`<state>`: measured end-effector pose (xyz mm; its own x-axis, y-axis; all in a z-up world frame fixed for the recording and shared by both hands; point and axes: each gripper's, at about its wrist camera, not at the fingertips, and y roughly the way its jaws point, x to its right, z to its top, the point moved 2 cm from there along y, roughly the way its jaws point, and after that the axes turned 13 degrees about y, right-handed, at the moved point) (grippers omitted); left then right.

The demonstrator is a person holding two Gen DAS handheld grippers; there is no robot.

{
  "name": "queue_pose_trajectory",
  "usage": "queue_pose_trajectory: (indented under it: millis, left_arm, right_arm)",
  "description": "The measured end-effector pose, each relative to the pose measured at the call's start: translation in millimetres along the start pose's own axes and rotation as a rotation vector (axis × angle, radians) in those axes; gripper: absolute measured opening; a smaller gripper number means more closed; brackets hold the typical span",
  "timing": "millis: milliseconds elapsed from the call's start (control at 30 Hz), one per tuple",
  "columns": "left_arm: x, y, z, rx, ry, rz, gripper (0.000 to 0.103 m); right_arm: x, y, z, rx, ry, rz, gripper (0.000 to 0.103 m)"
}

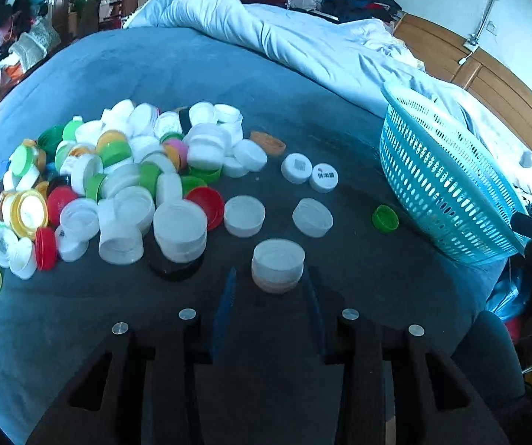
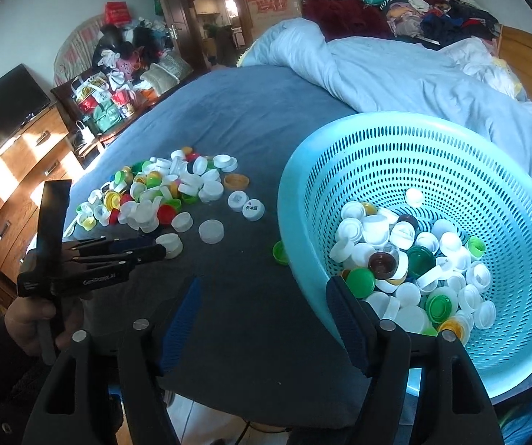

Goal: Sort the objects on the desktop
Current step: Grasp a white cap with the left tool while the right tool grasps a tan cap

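Caps [image 1: 125,185] are lying heaped on bed [image 1: 162,74]; more are filling basket [image 2: 488,170]. Left tool [image 1: 271,289] is straddling white cap [image 1: 278,265], contact unclear. Right tool [image 2: 262,319] is gaping empty at basket's rim.

A heap of caps [image 1: 110,181] lies on the bed [image 1: 177,74], left of the basket [image 1: 447,189], which is tilted at the bed's right edge with its mouth toward the right gripper [image 2: 262,319]. More caps [image 2: 410,263] lie in the basket's lower part. Between heap and basket lie loose caps: two printed ones [image 1: 310,172] side by side, two more nearer the camera, and a small one [image 1: 384,218] just beside the basket's foot. Nearest, one cap [image 1: 278,265] sits between the fingers of the left gripper [image 1: 271,282] (contact cannot be told). The quilt [image 1: 284,33] is bunched behind, with clothes [image 2: 425,11] beyond it. A dresser [image 2: 17,170] stands left of the bed.
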<state>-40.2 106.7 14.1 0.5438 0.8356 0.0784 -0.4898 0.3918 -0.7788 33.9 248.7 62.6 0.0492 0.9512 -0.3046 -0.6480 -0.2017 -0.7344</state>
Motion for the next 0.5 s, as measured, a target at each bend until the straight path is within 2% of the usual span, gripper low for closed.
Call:
queue_pose_trajectory:
  millis: [200, 267, 433, 500]
  left_arm:
    - [6.3, 14.5, 9.5, -0.015, 0.024, -0.007, 0.032]
    - [5.2, 14.1, 9.8, -0.025, 0.022, 0.001, 0.026]
    - [-4.2, -22.8, 14.3, 0.063, -0.010, 0.018, 0.026]
    - [-13.5, -38.6, 12.4, 0.090, -0.048, -0.002, 0.026]
  right_arm:
    - [0.4, 2.1, 2.9, -0.001, 0.004, 0.000, 0.075]
    - [-0.1, 2.0, 3.1, -0.003, 0.003, 0.005, 0.075]
    - [-5.8, -6.1, 5.3, 0.037, 0.002, 0.037, 0.073]
    - [-13.7, -5.9, 6.4, 0.043, -0.013, 0.061, 0.072]
